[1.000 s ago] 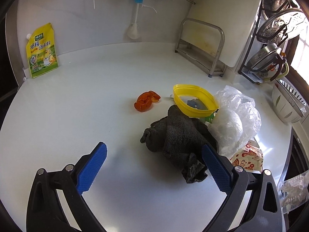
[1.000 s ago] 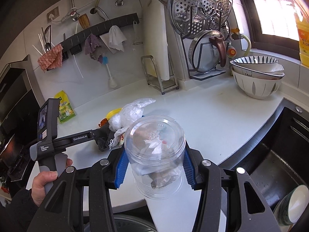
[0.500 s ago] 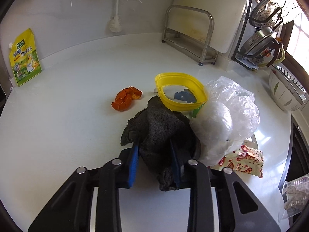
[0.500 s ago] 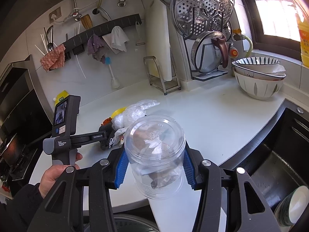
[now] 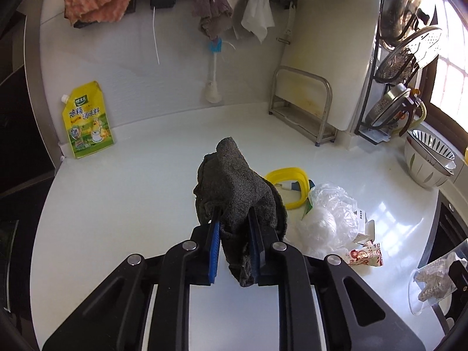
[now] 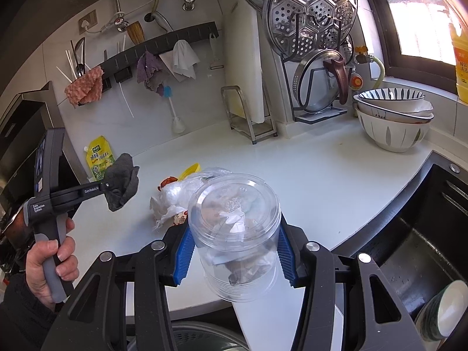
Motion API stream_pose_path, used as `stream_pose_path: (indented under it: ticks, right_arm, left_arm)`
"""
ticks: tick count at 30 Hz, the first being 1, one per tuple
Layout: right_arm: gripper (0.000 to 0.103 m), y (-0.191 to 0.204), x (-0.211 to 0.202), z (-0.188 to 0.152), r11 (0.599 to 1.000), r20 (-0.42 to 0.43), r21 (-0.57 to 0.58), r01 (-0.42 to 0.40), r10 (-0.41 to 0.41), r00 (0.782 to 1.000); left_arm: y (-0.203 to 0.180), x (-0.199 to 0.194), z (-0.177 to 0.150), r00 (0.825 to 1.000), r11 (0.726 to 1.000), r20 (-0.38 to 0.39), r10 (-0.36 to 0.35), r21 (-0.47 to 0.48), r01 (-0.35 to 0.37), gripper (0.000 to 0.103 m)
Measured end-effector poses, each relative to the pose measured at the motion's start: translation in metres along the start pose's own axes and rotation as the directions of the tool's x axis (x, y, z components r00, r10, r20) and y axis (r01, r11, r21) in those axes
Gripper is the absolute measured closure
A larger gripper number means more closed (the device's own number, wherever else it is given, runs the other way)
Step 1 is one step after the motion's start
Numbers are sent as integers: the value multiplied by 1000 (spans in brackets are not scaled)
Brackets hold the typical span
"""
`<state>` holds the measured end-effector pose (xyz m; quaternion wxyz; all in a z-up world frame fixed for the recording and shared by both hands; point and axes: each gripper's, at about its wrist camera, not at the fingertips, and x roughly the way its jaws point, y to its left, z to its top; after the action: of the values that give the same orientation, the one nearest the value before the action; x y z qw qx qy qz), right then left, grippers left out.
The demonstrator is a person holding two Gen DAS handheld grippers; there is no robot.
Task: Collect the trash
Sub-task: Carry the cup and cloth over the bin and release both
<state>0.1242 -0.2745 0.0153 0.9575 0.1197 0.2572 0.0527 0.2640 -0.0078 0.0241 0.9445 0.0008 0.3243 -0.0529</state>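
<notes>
Left wrist view close above white counter (image 5: 131,193), facing back wall, right wrist view farther back near sink (image 6: 424,234), sharing counter and yellow pouch (image 5: 87,120).

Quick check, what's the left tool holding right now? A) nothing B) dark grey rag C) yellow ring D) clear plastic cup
B: the left tool is shut on the dark grey rag, lifted clear of the counter; the right tool holds the clear plastic cup.
</notes>
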Motion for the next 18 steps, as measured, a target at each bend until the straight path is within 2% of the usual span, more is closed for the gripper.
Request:
stream_pose_path:
  ticks: [4, 9, 18]
  right_arm:
    - [55, 6, -14, -3, 1000, 3, -7, 6, -6, 1000]
    - [55, 15, -42, -17, 1000, -5, -5, 21, -21, 1000]
    - [55, 39, -106, -78, 999, -54, -8, 34, -35, 998]
  left_arm:
    - [-1, -28, -14, 1000, 999, 18, -2, 46, 1, 86]
    - [-13, -70, -52, 999, 993, 25, -44, 113, 41, 86]
    - [-33, -150, -139, 988, 968, -22, -155, 198, 157, 86]
